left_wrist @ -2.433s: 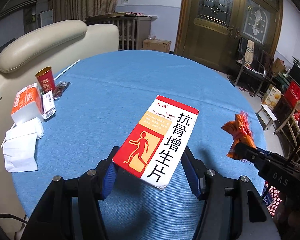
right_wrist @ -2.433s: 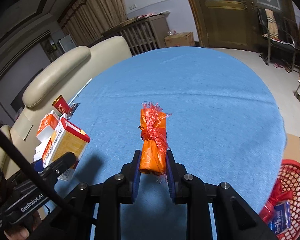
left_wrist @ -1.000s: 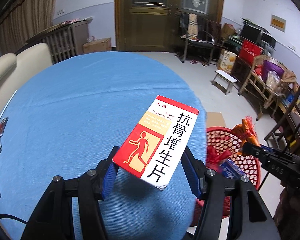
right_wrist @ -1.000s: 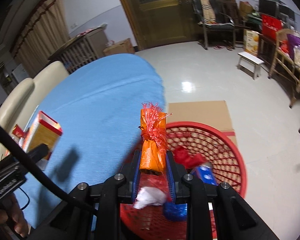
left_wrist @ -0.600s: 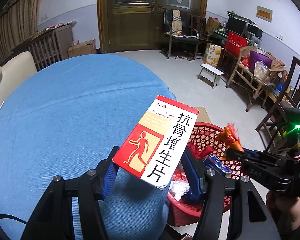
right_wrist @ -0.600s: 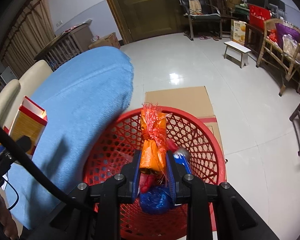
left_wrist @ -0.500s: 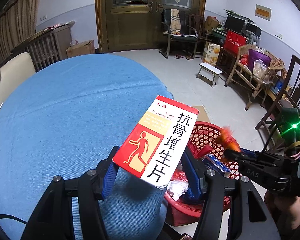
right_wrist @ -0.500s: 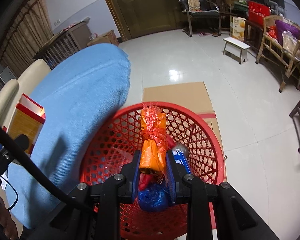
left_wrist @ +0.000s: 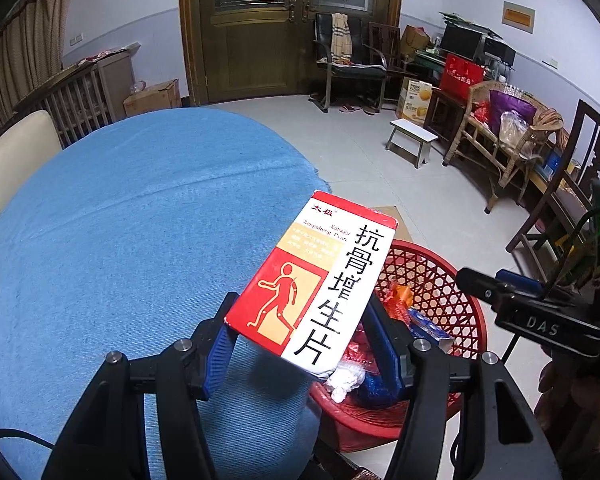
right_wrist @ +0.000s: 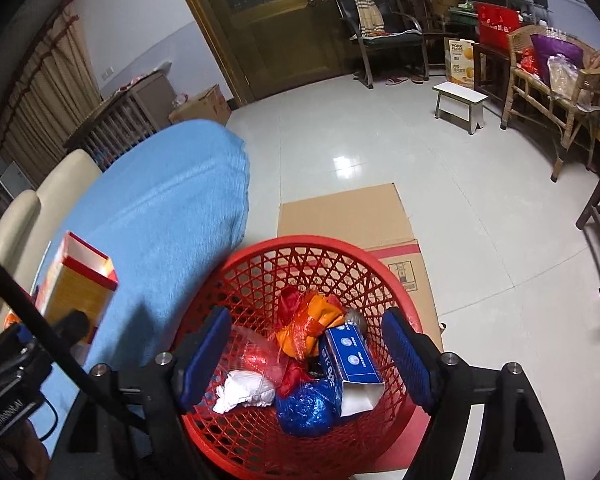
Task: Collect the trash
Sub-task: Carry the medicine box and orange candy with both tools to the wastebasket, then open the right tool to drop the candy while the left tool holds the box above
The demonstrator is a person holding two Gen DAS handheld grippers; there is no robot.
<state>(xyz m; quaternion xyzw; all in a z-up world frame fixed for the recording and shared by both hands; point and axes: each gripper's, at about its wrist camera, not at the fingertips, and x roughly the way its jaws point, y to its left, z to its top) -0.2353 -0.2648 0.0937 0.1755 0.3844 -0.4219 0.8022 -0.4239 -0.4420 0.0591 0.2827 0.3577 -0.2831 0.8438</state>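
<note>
A pale tiled floor (right_wrist: 440,168) is seen below lilac walls (left_wrist: 112,12). A wooden double door (left_wrist: 288,28) is set in the far wall, a black chair (left_wrist: 348,64) beside it. A white stool (right_wrist: 460,106) and a wicker bench (left_wrist: 500,140) are placed at the right; curtains (right_wrist: 44,80) are hung at the left.

Two wrist fisheyes, both angled downward

The left view looks over the blue tablecloth (left_wrist: 140,220) toward the door; the right looks closely down into the red basket (right_wrist: 300,252). Both share the basket, table edge and door.
</note>
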